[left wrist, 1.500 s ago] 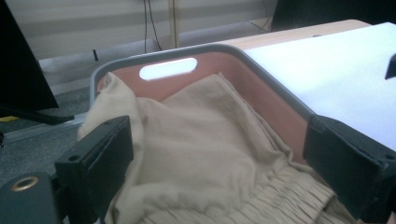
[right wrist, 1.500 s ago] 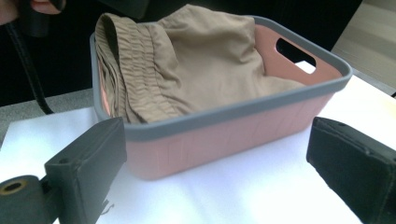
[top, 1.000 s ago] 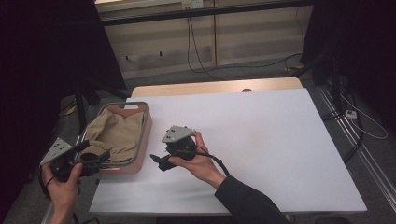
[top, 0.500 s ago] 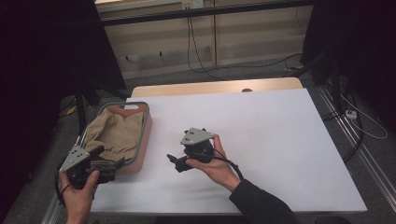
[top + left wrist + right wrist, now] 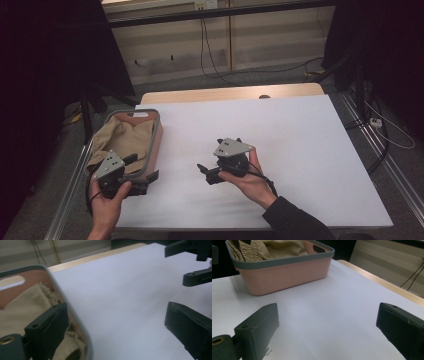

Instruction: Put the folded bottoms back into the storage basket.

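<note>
The pink basket (image 5: 154,145) with the grey rim is parked at the left edge of the white bench (image 5: 300,150), and a beige cloth (image 5: 120,142) is bunched up inside it. The left gripper (image 5: 145,181) is held at the basket's near corner with its fingers spread wide; one finger (image 5: 47,330) seems to be hanging over the cloth, though that's hard to call. The right gripper (image 5: 206,172) is held over bare bench, near the basket but apart from it, fingers wide open too, nothing gripped.
</note>
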A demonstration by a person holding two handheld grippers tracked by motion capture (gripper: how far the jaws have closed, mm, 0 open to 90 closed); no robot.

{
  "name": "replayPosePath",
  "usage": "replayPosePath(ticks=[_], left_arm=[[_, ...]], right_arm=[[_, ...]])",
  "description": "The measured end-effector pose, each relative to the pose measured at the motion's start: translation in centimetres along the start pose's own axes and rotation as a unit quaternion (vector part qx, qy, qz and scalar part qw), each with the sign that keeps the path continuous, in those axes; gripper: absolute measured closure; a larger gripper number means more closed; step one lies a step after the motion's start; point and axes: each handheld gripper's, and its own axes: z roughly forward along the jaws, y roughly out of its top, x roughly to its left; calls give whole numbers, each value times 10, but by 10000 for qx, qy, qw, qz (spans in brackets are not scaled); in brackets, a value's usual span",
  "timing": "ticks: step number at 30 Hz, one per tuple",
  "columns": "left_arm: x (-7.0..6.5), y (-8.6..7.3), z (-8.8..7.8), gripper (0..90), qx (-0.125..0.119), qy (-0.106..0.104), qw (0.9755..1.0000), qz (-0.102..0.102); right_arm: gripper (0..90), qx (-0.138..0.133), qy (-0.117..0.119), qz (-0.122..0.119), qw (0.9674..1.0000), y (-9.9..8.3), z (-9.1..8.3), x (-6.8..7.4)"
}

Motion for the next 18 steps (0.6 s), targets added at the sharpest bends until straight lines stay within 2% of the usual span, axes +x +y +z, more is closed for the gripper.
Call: replayPosePath(ticks=[4, 7, 12, 17, 18], left_arm=[[-8, 3, 13, 56, 46, -106, 9999, 57], [-15, 5, 19, 57, -135, -179, 9997, 88], [-25, 12, 31, 57, -102, -275, 9994, 197], [-32, 12, 43, 58, -58, -343, 9989, 311], [-34, 11, 44, 61, -147, -357, 9987, 324]], right_arm=[[41, -1, -124, 29, 9999, -5, -9, -7], [41, -12, -186, 85, 9998, -9, -17, -12], [40, 34, -307, 57, 9995, -14, -29, -18], [35, 81, -453, 103, 9989, -23, -43, -26], [35, 96, -476, 115, 9988, -25, -46, -27]])
